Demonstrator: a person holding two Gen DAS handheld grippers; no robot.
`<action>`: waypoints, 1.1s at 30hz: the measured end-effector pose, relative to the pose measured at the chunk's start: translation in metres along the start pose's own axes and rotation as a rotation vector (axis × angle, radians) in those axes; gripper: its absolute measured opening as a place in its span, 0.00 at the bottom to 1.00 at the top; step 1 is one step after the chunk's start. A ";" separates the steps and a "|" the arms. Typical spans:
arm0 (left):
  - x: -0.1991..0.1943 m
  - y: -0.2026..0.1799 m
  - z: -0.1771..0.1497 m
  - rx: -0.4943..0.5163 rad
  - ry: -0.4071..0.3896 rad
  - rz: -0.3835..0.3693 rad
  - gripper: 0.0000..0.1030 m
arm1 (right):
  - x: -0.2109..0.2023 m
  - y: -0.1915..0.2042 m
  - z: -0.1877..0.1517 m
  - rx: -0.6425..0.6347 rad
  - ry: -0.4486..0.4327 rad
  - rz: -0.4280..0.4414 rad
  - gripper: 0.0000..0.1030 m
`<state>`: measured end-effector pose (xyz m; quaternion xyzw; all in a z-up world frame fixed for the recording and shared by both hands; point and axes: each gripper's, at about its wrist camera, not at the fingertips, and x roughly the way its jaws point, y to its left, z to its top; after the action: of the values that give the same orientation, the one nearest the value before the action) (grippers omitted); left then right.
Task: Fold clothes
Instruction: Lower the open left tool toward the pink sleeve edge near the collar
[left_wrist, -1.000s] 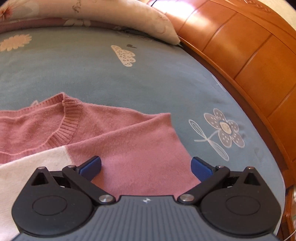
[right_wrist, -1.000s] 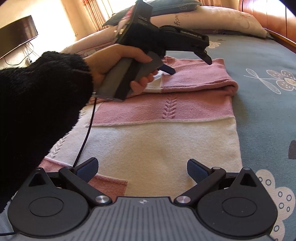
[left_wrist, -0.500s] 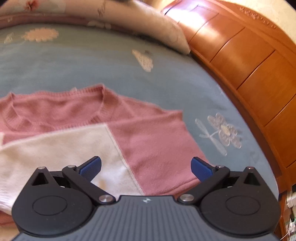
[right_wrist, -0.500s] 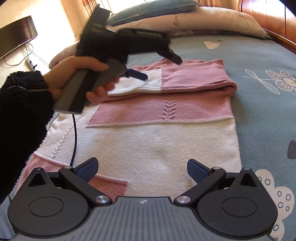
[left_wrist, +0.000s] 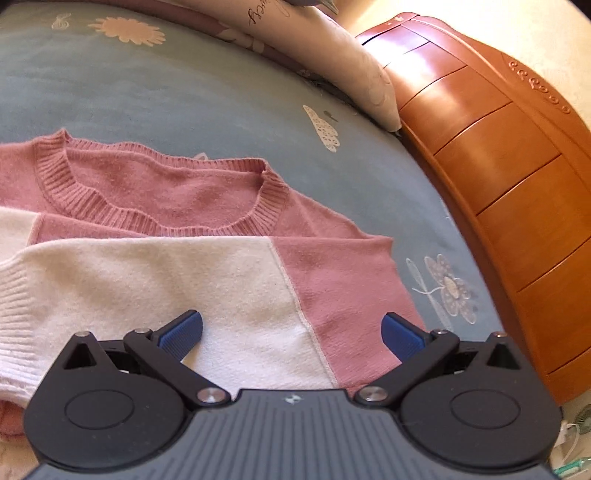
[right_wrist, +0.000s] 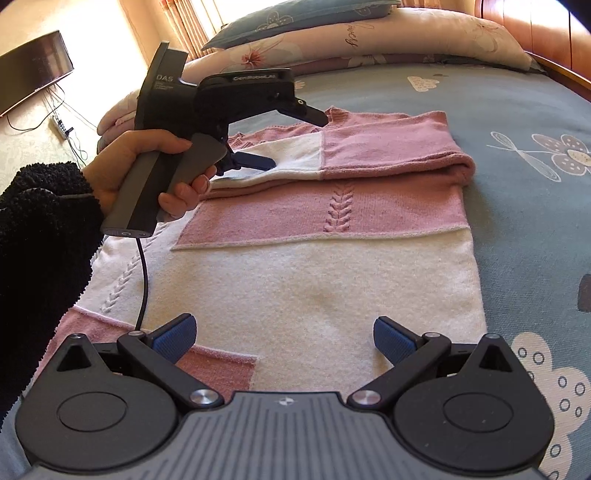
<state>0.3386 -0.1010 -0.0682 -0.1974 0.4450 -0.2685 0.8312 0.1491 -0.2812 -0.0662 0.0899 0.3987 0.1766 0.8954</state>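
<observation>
Across the centre of the frame, on a blue bed (right_wrist: 517, 110), lay a pink-and-cream sweater (right_wrist: 332, 273) with its sleeves folded across the chest but its body unfolded, while the left tool (right_wrist: 284, 140) and right tool (right_wrist: 282, 338) hovered wide open, holding nothing.

Sunlit bedroom: blue floral bedspread (right_wrist: 517, 110), pillows (right_wrist: 369, 40), wooden headboard (left_wrist: 498, 184), perhaps a television (right_wrist: 33, 70).

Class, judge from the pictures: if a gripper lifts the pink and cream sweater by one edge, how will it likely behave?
The sweater is soft knit, already folded over itself, so it would probably droop and unfold. Likely light. Its fuzzy surface should grip the ribbed fingers rather than slip.
</observation>
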 end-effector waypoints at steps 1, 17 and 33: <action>0.000 0.000 -0.002 0.012 -0.003 -0.004 0.99 | 0.000 0.000 0.000 -0.001 -0.003 0.000 1.00; 0.001 -0.023 -0.019 0.192 -0.034 0.086 0.99 | -0.003 0.001 0.001 0.004 -0.027 0.005 1.00; 0.041 -0.094 -0.025 0.343 0.068 0.005 0.99 | -0.004 0.001 0.001 0.007 -0.024 -0.001 1.00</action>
<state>0.3108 -0.2012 -0.0540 -0.0425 0.4212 -0.3450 0.8377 0.1471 -0.2821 -0.0630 0.0949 0.3886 0.1739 0.8998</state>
